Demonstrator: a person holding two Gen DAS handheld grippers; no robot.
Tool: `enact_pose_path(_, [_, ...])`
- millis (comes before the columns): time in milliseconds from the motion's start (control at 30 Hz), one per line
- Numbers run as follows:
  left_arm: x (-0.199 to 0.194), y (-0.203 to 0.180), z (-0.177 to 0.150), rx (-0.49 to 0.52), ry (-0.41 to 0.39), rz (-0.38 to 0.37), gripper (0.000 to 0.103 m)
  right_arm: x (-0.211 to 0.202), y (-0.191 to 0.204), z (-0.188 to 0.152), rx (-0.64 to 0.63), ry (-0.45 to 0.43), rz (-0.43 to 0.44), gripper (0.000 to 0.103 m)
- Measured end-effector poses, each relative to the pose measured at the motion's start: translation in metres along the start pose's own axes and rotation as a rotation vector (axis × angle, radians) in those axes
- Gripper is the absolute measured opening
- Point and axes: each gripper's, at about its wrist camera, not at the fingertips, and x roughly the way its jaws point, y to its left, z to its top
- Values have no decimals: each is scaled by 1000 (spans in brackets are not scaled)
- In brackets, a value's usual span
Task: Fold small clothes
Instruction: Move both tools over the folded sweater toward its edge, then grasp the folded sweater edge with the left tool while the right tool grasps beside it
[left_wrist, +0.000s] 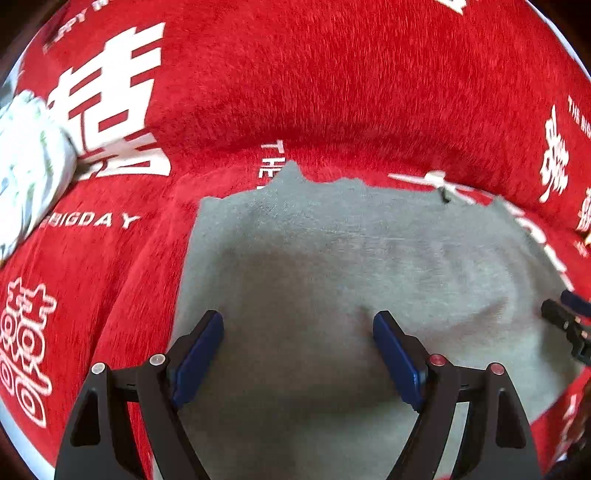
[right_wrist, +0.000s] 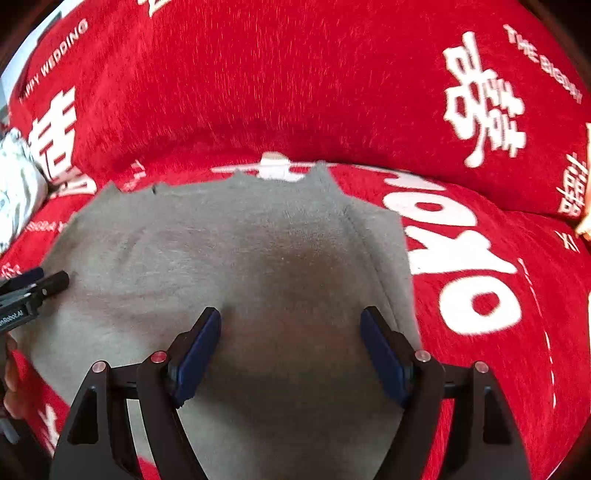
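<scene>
1. You are hovering both hand-held grippers, left (left_wrist: 297, 354) and right (right_wrist: 290, 350), released over the grey garment (left_wrist: 332, 258)
2. It is lying flat on the red cover (left_wrist: 295, 92), ready for folding

My left gripper (left_wrist: 298, 354) and my right gripper (right_wrist: 290, 352) hang side by side over the garment (left_wrist: 332, 266), which lies spread flat on the sofa seat (left_wrist: 122, 266), its far edge close to the foot of the backrest (left_wrist: 295, 74). The left one is above the garment's left part, the right one above its right part, jaws apart with nothing between them. From each wrist view the other gripper's tip shows at the frame's side, over the cloth. A bundled cloth (left_wrist: 29, 162) sits well to the left of the garment, against the backrest.
</scene>
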Motion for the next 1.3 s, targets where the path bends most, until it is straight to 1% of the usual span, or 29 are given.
enact_pose_path(67, [-11, -13, -8, 17, -13, -19, 84, -12, 12, -7, -11, -23, 40, 81])
enact_pose_path(133, [-18, -28, -19, 60, -31, -6, 84, -18, 31, -19, -61, -22, 61, 81])
enact_pose_path(200, [-18, -36, -31, 88, -30, 26, 84, -15, 44, -32, -112, -3, 54, 81])
enact_pose_path(233, [-15, -35, -39, 94, -17, 38, 84, -10, 47, -42, -140, 16, 33, 81])
enact_pose_path(300, [-12, -27, -54, 84, -3, 37, 88, -5, 41, -56, -144, 25, -1, 83])
enact_pose_path(333, [-14, -22, -59, 77, -12, 35, 94, -9, 30, -63, -112, -3, 23, 84])
enact_pose_path(367, [-19, -18, -65, 72, -21, 33, 96, -12, 22, -67, -90, -6, 28, 84])
enact_pose_path(500, [-29, -6, -76, 74, -32, 22, 96, -21, -5, -79, -45, -11, 23, 84])
enact_pose_path(667, [-36, 1, -84, 59, -29, 17, 96, -30, -8, -87, -47, -15, 9, 84])
enact_pose_path(800, [-48, 4, -91, 61, -21, 16, 96, -39, -10, -90, -43, 2, -11, 84])
enact_pose_path(900, [-63, 17, -96, 23, -43, 17, 95, -55, -15, -91, 9, -5, -56, 84])
enact_pose_path(967, [-70, 35, -99, -42, -48, 3, 96, -63, -19, -91, 46, -19, -44, 85])
enact_pose_path(1033, [-71, 60, -101, -144, -32, -38, 95, -68, -19, -88, 76, -29, -23, 85])
enact_pose_path(1067, [-68, 70, -102, -192, -17, -72, 95, -70, -17, -85, 84, -33, -13, 85])
enact_pose_path(1167, [-56, 93, -103, -312, 28, -203, 95, -69, -4, -76, 74, -43, 8, 85])
enact_pose_path(1200, [-54, 94, -103, -325, 24, -223, 95, -68, 2, -73, 67, -43, 13, 85])
enact_pose_path(1233, [-53, 95, -101, -333, 4, -248, 95, -64, 10, -69, 55, -39, 22, 85])
enact_pose_path(1267, [-50, 95, -98, -343, 0, -295, 95, -61, 17, -67, 46, -33, 28, 85])
enact_pose_path(1300, [-48, 94, -94, -355, -1, -321, 95, -58, 23, -64, 37, -28, 34, 85])
